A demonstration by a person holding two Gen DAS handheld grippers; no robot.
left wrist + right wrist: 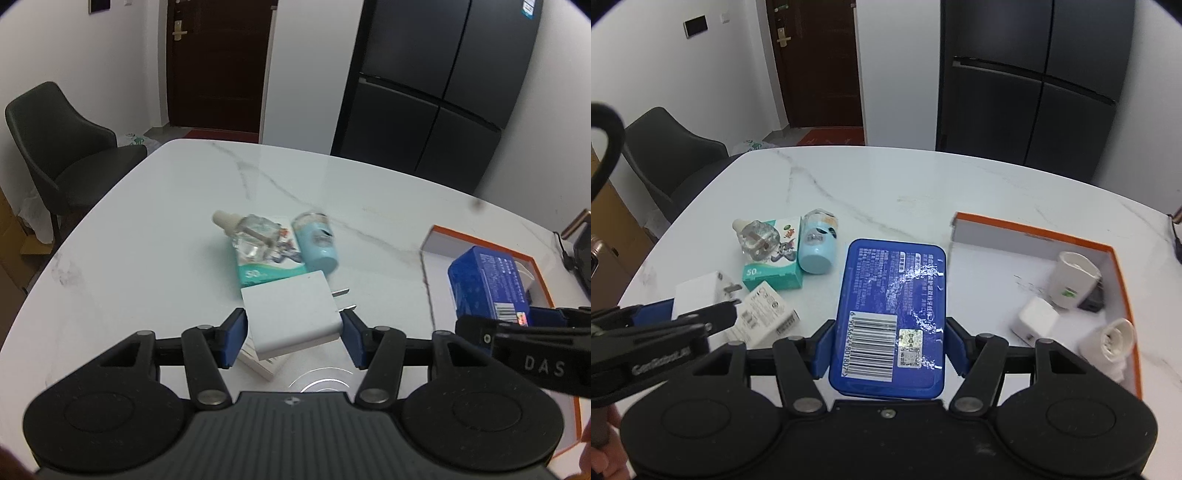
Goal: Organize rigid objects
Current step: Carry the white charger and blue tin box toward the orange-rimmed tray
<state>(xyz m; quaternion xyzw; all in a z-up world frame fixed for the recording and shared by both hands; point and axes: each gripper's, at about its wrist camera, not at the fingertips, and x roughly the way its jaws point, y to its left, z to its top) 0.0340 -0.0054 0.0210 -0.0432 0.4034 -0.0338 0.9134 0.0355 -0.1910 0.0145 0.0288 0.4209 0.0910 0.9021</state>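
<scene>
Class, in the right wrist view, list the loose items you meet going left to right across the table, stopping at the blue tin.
White charger → teal carton → light blue bottle → blue tin.

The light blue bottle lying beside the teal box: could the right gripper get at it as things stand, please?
Probably not yet: the right gripper is shut on the blue tin, so its jaws are full, though the light blue bottle lies unobstructed on the table.
</scene>
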